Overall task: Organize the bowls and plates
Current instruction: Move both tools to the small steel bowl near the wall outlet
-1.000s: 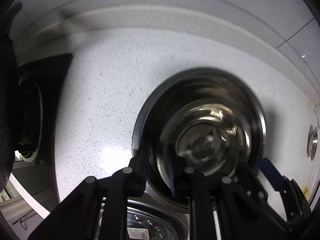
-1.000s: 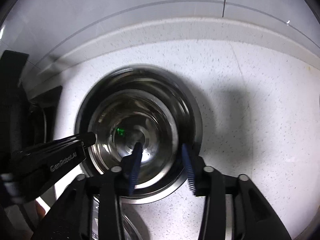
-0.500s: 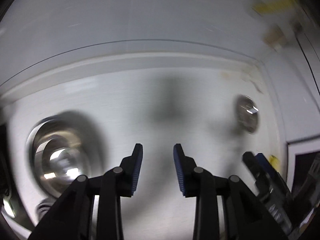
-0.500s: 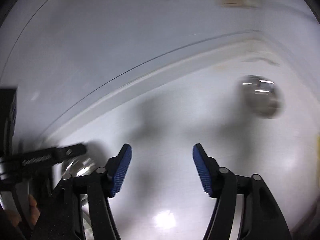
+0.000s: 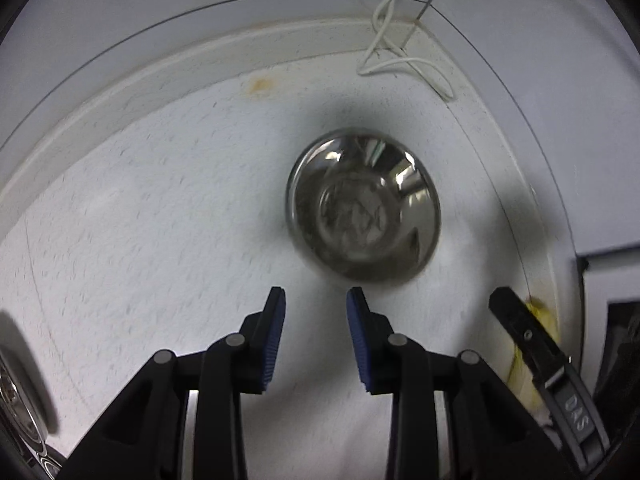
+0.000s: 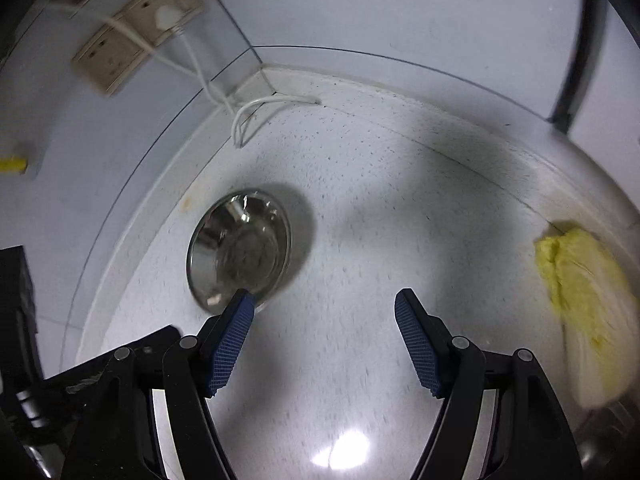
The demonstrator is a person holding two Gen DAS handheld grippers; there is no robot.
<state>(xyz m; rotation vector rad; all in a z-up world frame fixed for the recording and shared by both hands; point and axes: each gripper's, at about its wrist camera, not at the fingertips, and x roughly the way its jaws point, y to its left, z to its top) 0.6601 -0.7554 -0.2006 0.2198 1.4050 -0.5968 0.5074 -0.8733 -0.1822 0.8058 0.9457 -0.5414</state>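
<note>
A shiny metal bowl (image 5: 363, 206) sits alone on the white tabletop (image 5: 160, 208) near the corner. The left hand-held gripper (image 5: 316, 300) is partly open and the right hand-held gripper (image 6: 325, 300) stands wider; both hold nothing. At the left edge, more dishes (image 5: 18, 408) are cut off and blurry.

Small shiny steel bowl (image 5: 363, 210) (image 6: 240, 246), upright, empty, sits alone on speckled white counter (image 5: 140, 216) near the back corner.

Cabbage (image 6: 584, 312), white cable (image 6: 256, 112), wall socket (image 6: 136, 32).
</note>
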